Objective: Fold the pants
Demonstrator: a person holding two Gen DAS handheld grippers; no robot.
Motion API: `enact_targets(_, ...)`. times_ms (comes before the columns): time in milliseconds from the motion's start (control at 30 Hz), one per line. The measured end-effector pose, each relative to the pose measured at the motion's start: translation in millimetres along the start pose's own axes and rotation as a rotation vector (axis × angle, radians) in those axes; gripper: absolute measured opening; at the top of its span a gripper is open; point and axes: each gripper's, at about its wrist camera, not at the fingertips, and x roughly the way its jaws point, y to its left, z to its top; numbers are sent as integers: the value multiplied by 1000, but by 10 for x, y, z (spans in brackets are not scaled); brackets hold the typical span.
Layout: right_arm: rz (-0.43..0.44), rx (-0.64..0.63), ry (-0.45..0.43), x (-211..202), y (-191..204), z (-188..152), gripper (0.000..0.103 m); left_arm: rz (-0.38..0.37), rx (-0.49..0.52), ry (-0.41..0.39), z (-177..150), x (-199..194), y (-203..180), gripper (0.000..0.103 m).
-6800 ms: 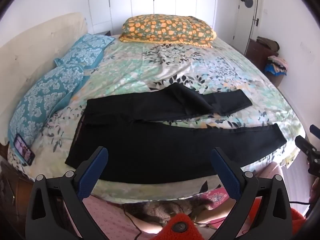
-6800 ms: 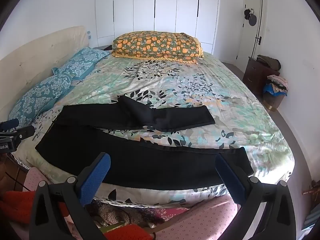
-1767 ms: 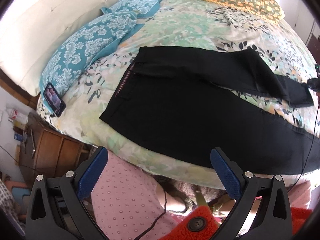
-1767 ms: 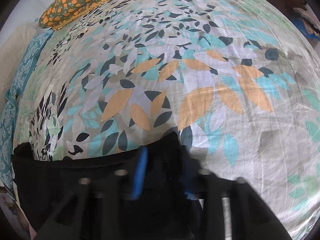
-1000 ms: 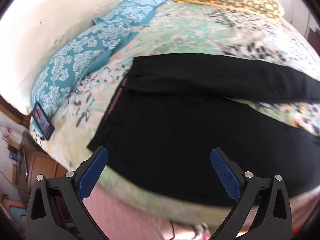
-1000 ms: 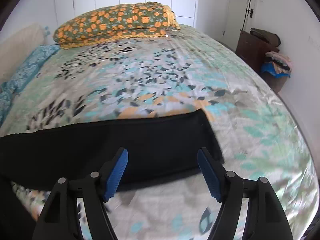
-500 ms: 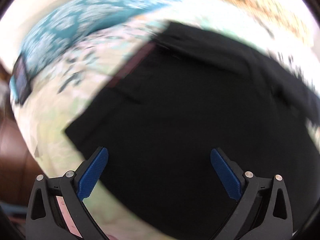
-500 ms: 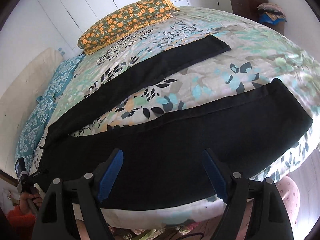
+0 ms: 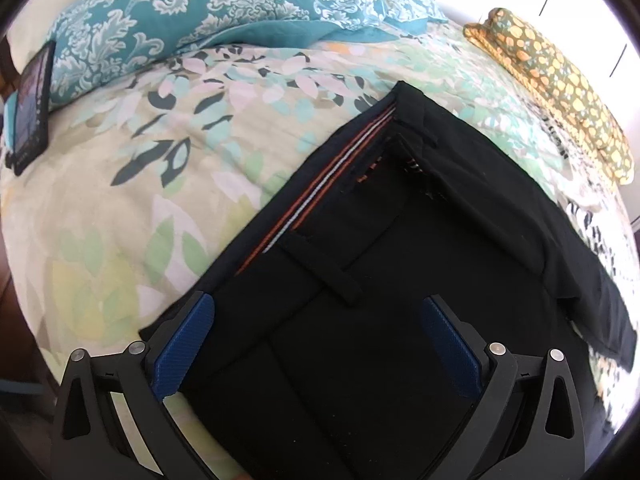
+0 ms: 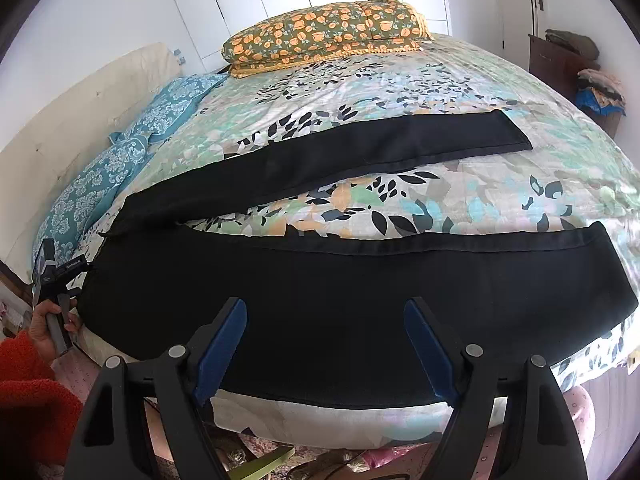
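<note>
Floral bedding in mint, orange and black covers the bed (image 10: 500,80), across which the black pants (image 10: 320,280) are spread flat, waist toward the teal pillows (image 9: 208,4) and the two legs splayed apart toward the foot side. An orange-patterned pillow (image 10: 328,24) is seen at the far edge. The waistband (striped orange and white inside) (image 9: 320,184) is shown close up in the left wrist view, with the left gripper (image 9: 316,344) held wide open right over the waist corner and nothing pinched. The right gripper (image 10: 324,348) is likewise held open above the near leg, its jaws having just been spread wider, with nothing between them. A phone (image 9: 30,100) is propped against a teal pillow.
</note>
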Motion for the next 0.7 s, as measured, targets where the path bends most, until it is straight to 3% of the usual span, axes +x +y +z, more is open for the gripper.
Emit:
enact_targets(100, -6, 29, -4, -18, -69, -3, 81, 20, 30, 22, 7, -2, -19, 102)
enact_targets(233, -9, 56, -17, -57, -147, -1, 81, -20, -52, 30, 42, -134, 158, 102)
enact_targets(333, -7, 64, -10, -38, -179, -16, 81, 10, -74, 47, 28, -79, 294, 102)
enact_targets(533, -46, 54, 43, 64, -342, 49, 82, 127, 25, 53, -69, -157, 173, 102)
enact_targets(633, -188, 56, 77, 10, -836, 209, 82, 190, 73, 22, -155, -313, 156, 102)
enact_targets(700, -266, 154, 37, -178, -1432, 303, 82, 199, 106, -4, -215, -426, 151, 102)
